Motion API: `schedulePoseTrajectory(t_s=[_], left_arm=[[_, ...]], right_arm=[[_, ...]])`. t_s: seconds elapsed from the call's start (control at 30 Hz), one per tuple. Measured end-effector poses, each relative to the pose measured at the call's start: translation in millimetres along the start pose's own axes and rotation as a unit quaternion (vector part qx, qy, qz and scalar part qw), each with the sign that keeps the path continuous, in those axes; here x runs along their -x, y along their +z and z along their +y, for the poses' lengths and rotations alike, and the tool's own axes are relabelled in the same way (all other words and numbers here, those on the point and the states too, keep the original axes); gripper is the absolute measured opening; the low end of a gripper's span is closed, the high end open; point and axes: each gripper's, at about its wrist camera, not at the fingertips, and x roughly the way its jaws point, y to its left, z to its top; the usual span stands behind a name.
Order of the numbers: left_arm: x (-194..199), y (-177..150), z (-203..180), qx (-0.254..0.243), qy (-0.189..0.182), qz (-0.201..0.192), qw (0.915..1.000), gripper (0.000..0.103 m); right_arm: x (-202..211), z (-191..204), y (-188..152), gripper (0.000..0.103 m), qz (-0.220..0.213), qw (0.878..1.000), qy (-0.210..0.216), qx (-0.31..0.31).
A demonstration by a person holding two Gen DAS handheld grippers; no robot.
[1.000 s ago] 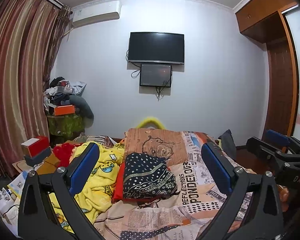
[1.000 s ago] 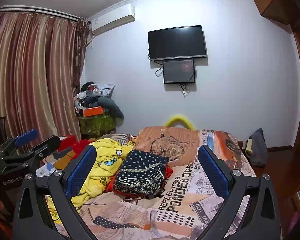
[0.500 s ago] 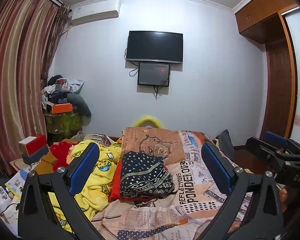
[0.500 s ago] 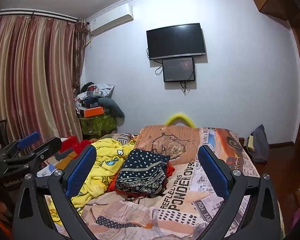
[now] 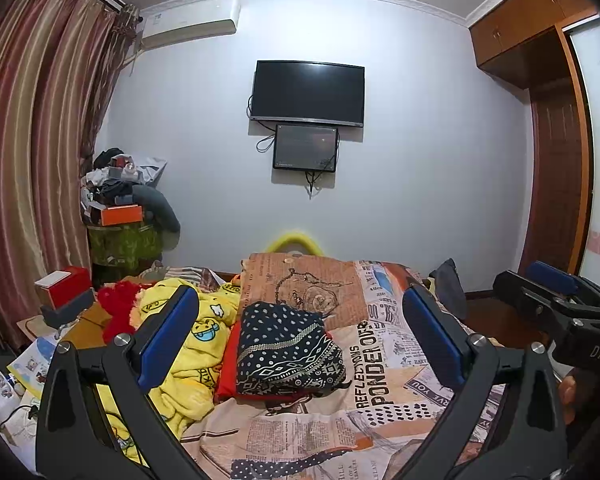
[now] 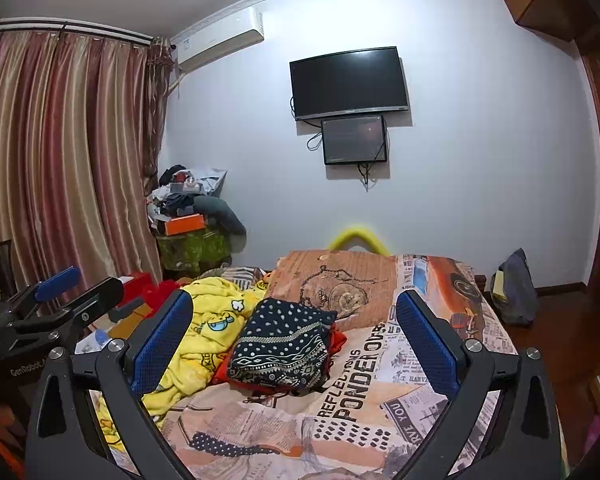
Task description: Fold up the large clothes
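A folded dark blue garment with white dots [image 5: 286, 346] [image 6: 284, 344] lies on a folded red piece [image 5: 226, 364] on the bed. A crumpled yellow cartoon-print garment [image 5: 188, 352] [image 6: 204, 332] sprawls to its left. My left gripper [image 5: 300, 336] hangs open above the near part of the bed, short of the pile, with nothing between its blue pads. My right gripper [image 6: 294, 340] is also open and empty, held level at about the same distance. Each gripper shows at the edge of the other's view.
The bed carries a newspaper-print cover [image 5: 364, 380] [image 6: 352, 396]. A red plush item [image 5: 116, 308], a red box [image 5: 62, 286] and papers lie at the left. A cluttered stand [image 5: 120, 236] is by the curtain [image 5: 28, 160]. A wardrobe [image 5: 556, 128] is at the right, and a TV [image 5: 308, 94] is on the far wall.
Both views have shifted slightly, with the room sitting a little lower in frame. The clothes have not moved and both grippers stay open.
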Motion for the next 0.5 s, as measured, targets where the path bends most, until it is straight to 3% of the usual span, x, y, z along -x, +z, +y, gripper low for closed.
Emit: schedulePoseTrajectory(t_s=[0.5], left_arm=[[-2.9,-0.1,-6.3,-0.006,-0.013,0.006,0.9999,0.102]], right_arm=[[1.2,-2.5,1.6,0.101,-0.004,1.000,-0.005,-0.008]])
